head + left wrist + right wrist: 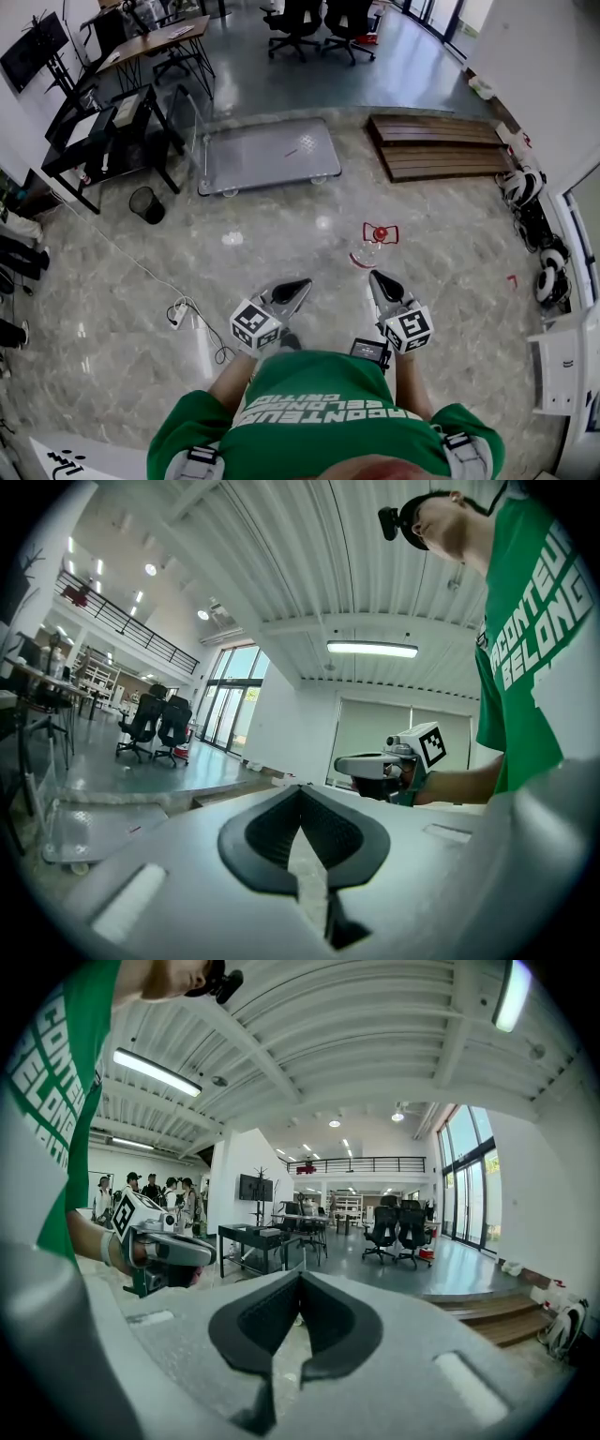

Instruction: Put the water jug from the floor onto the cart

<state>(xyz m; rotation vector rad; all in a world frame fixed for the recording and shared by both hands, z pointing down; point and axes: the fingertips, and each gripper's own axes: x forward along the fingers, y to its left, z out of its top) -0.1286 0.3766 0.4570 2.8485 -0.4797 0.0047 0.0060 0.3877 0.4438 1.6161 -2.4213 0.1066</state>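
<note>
A pale marbled floor [112,281] fills the head view, and on it, far ahead of the person, stands the flat grey cart [267,155] with its push bar at its left end and nothing on its deck. To the right of the cart lies a low stack of brown wooden boards [441,145], and to its left stands a black counter [103,141] with small items on it. Black office chairs [295,23] stand further back. The person's green shirt [319,403] carries white block letters. In the left gripper view the lower line reads "BELONG", while the line above is cut off and shows only "CONTEU". A round black bin [147,204] sits beside the counter. The left tongs [298,286] and right tongs [382,281] are held side by side at waist height, each with a black-and-white square-marker cube at its back. Both gripper views show the tips pressed together with nothing between them. The water jug [373,246], clear with red parts at its top, is on the floor just ahead of the right tongs, between the person and the cart and well apart from the cart.
</note>
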